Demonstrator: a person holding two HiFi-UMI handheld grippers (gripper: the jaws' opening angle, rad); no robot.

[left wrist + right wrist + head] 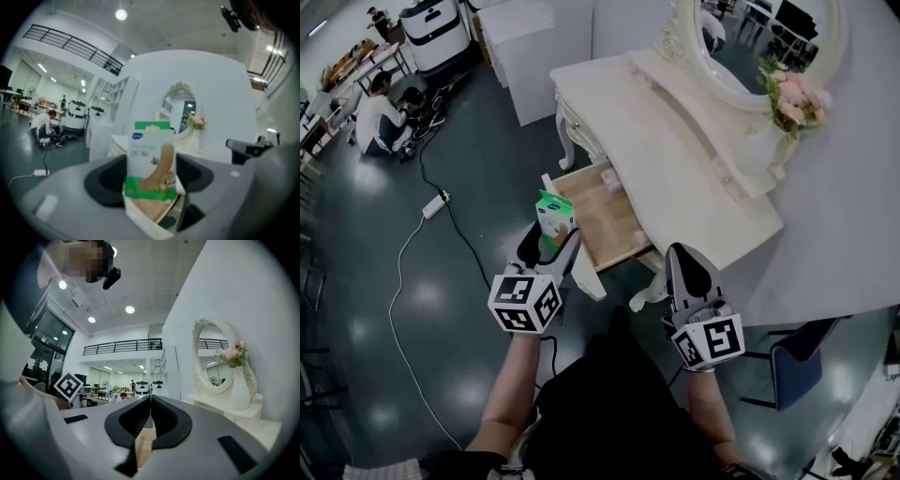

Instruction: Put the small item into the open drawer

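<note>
A small green and white plaster packet [554, 217] [151, 161] stands upright between the jaws of my left gripper [549, 241] [151, 183], which is shut on it. It hangs just left of the open wooden drawer [602, 217] of the white dressing table [675, 141], near the drawer's front panel. My right gripper [686, 274] [150, 420] is shut with its jaws touching and nothing between them. It sits near the table's front right corner, right of the drawer.
An oval mirror [759, 42] and a vase of pink flowers [795, 103] stand on the table. A white power strip and cable [435, 203] lie on the dark floor at left. A person crouches by a machine at far left [377, 114]. A blue chair [797, 361] stands at right.
</note>
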